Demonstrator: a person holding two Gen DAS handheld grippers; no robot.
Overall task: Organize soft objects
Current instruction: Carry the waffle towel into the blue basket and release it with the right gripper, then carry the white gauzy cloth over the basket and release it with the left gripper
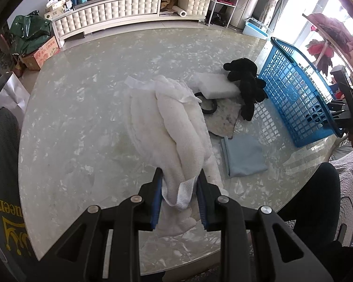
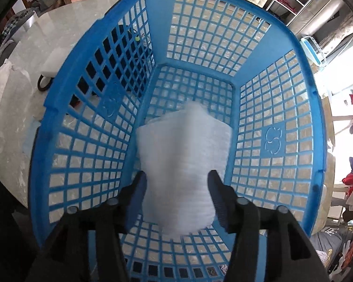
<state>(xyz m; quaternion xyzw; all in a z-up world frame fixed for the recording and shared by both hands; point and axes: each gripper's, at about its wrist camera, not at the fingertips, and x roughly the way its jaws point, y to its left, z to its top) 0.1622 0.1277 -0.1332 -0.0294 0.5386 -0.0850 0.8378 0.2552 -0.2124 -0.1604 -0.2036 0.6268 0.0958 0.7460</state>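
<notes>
The left claw [image 1: 179,192] is pointing steeply down near the tabletop's [image 1: 82,117] near edge, its jaws clamping a white knitted cloth [image 1: 174,127] that is trailing toward the tabletop's middle. The tabletop's left half is lying open. Toward the right edge, a black glove [image 1: 246,82] is draping over a white foam block [image 1: 215,85], with a folded light-blue cloth [image 1: 243,155] nearer. The blue lattice basket [image 1: 291,94] is standing at the right edge. The right claw [image 2: 176,188] is hanging almost straight down inside the basket, jaws standing apart, a blurred white padded piece [image 2: 183,162] between them over the basket floor; whether the pads are touching it is unclear. Yellow letters reading "ueen" are showing on grey fabric [image 1: 2,188] at the left.
</notes>
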